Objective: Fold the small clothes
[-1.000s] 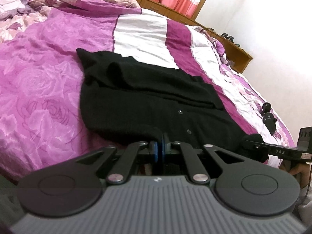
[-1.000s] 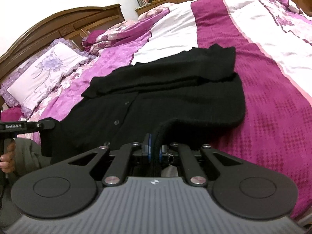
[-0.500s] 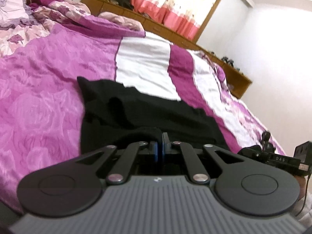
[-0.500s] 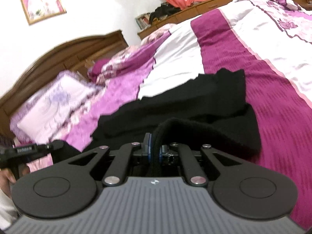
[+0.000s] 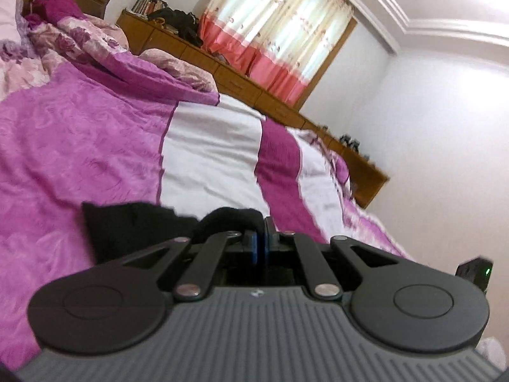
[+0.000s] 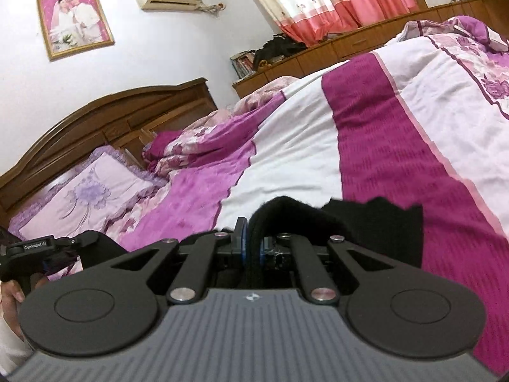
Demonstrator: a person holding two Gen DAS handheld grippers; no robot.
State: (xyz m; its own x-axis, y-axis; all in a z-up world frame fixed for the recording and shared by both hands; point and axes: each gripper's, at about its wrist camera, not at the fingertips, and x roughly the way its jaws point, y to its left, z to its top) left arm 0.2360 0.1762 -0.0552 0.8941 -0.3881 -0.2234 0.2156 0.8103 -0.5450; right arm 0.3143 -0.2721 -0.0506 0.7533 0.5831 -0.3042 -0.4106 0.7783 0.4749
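Right wrist: claw clamping black garment.

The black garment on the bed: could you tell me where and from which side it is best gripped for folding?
Probably at its near hem, one corner per gripper, coming in from the near bedside. The black garment is soft knit, so a pinched edge bunches into a firm roll. That is how it is held now: the right gripper and left gripper are each shut on a fold of it.
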